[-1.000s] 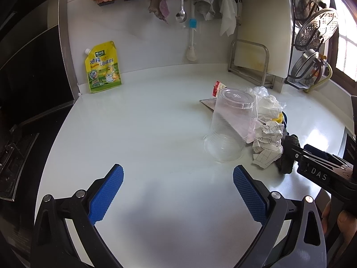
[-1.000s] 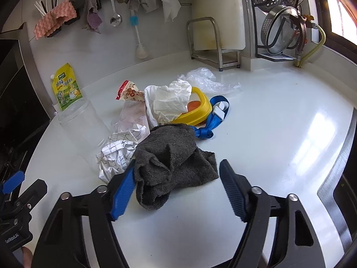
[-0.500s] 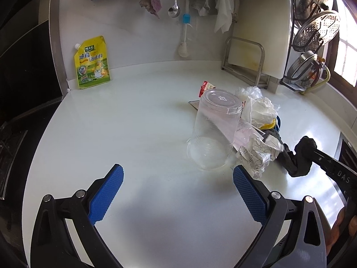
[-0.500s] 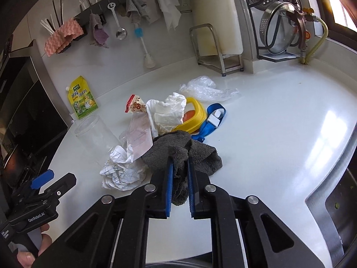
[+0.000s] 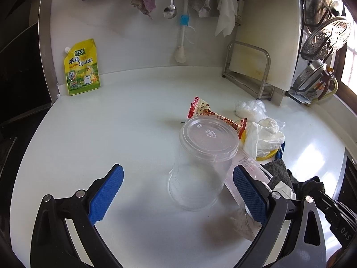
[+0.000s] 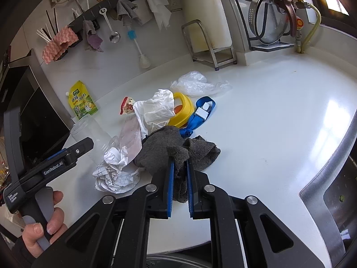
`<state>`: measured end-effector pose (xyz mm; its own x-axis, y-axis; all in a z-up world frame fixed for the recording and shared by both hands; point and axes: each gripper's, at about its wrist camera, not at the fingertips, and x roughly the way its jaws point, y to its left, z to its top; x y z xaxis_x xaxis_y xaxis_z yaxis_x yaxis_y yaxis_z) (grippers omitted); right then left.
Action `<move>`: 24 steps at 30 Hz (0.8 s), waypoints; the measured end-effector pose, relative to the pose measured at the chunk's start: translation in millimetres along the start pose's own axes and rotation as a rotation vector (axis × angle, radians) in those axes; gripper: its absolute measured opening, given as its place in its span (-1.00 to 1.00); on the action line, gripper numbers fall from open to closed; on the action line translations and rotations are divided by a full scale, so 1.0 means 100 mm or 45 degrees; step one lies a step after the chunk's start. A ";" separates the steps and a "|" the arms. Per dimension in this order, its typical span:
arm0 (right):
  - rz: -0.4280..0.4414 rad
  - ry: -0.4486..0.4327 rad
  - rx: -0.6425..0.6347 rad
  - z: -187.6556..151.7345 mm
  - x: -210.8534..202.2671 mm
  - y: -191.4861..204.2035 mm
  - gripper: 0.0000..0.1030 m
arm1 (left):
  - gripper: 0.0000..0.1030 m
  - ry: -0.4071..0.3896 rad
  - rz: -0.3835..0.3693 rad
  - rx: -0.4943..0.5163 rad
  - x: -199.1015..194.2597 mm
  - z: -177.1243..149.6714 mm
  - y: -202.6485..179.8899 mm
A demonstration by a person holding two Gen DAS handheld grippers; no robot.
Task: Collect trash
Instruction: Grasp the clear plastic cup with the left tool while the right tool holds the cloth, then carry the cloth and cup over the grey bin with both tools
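Note:
A pile of trash lies on the white counter (image 6: 279, 120). My right gripper (image 6: 179, 167) is shut on a grey rag (image 6: 162, 149), which bunches up between its blue pads. Beside the rag lie crumpled lined paper (image 6: 116, 172), a white tissue (image 6: 156, 109), a yellow ring-shaped lid (image 6: 183, 107), a blue strap (image 6: 200, 116) and a red snack wrapper (image 6: 126, 107). A clear plastic cup (image 5: 200, 163) stands upside down between the wide-apart fingers of my open left gripper (image 5: 178, 192), touching neither pad. The grey rag (image 5: 281, 172) shows at right in the left wrist view.
A yellow seasoning pouch (image 5: 81, 67) leans on the back wall. A cutting board in a metal rack (image 5: 263, 51) and pot lids (image 5: 325, 38) stand at the right. A clear plastic bag (image 6: 198, 82) lies behind the pile. A sink edge (image 6: 323, 178) runs at the right.
My right gripper closed on the grey rag and lifted part of it. My left gripper moved toward the upturned cup, which now sits between its fingers.

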<state>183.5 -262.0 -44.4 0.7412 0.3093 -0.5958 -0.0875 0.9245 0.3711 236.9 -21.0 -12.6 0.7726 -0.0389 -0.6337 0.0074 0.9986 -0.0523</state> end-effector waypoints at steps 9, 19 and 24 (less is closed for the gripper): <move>-0.005 0.001 -0.012 -0.01 0.02 0.02 -0.80 | 0.42 0.065 -0.004 0.017 0.29 0.09 -0.04; -0.014 -0.013 -0.020 0.05 -0.01 0.06 -0.80 | -0.13 0.012 -0.055 0.046 0.01 0.11 0.06; -0.021 -0.058 -0.031 0.17 -0.14 0.16 -0.80 | -0.13 -0.019 -0.078 0.093 -0.22 0.11 0.09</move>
<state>182.9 -255.9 -17.8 0.7724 0.2836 -0.5682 -0.0907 0.9348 0.3433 227.2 -11.2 9.5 0.7787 -0.0997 -0.6194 0.1008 0.9943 -0.0334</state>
